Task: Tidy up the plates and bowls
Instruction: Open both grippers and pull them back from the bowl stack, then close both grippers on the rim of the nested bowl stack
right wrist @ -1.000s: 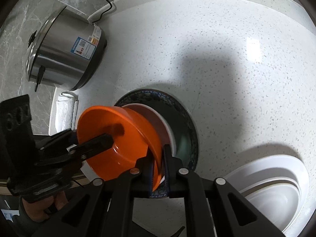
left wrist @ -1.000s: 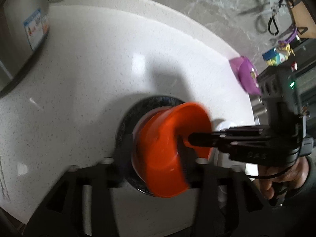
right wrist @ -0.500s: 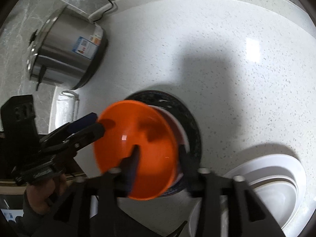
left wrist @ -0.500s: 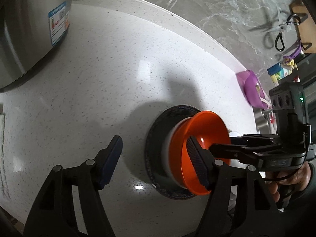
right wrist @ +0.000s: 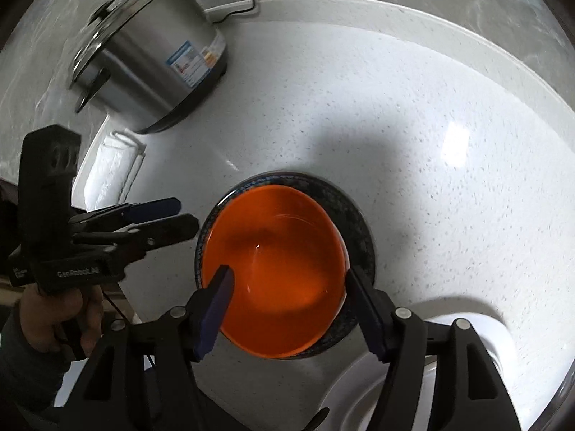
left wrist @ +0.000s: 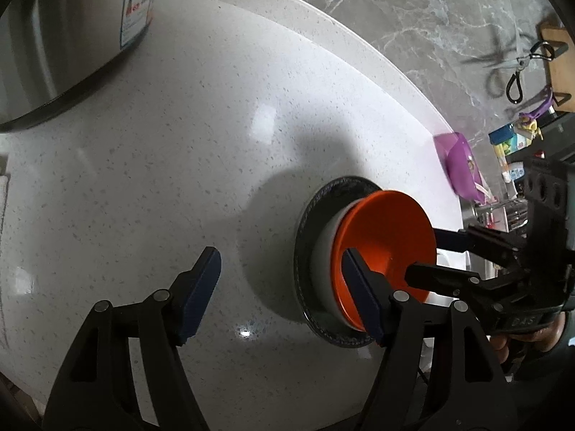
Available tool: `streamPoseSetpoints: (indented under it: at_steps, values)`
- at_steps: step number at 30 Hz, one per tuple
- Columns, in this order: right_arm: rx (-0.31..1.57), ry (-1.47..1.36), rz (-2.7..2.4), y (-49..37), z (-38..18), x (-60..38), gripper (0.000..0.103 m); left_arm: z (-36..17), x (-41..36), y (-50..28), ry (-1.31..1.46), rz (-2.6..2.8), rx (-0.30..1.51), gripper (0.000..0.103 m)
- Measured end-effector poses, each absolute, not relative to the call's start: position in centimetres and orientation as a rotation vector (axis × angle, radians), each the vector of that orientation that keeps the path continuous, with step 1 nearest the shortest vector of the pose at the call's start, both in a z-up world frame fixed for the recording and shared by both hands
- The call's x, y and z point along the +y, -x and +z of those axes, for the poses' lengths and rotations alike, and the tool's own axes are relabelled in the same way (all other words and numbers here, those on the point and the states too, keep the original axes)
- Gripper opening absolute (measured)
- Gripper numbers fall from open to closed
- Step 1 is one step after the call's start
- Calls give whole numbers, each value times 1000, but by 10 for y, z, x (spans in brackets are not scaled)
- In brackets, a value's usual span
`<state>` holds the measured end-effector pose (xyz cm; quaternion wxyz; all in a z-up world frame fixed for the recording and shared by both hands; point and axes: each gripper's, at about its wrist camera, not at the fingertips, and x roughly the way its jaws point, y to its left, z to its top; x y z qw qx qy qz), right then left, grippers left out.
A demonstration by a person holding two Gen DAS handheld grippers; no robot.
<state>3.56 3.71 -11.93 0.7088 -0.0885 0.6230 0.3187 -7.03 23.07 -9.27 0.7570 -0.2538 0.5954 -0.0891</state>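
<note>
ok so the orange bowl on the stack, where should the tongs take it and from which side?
Probably by the rim of the orange bowl, coming from above with one finger inside, one outside. It sits upright, nested in a white bowl on the dark plate, so its wall is mostly covered.

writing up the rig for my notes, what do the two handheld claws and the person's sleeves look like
Both are black plastic frames with silver pivot bolts and dark blue pads on the fingers. The left claw has white lettering on its body, a boxy block on top and a thin black cable below. A dark sleeve covers that wrist.
</note>
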Motion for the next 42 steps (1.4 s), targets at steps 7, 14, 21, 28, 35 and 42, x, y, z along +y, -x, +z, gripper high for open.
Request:
streamPoseSetpoints:
  at_steps: [7,14,21,28,35,42]
  values:
    - [1308,66,745,-40,-93,9,68,-97,223,73,495,-229,1311,68]
    - [1325,-95,670,-65,-111,-52,44,-99,229,71,462,-253,1307,68]
    - [1407,-152,665,-60,-144,-54,37,-106,234,68,494,-302,1315,70]
    - [1428,-130,664,-59,-154,-45,37,-105,232,65,448,-317,1345,66]
    - [1448,-115,677,-54,-152,-46,37,-117,228,61,445,-313,1403,66]
    - [1468,-158,669,-53,-157,-57,37,-127,220,54,424,-314,1424,61]
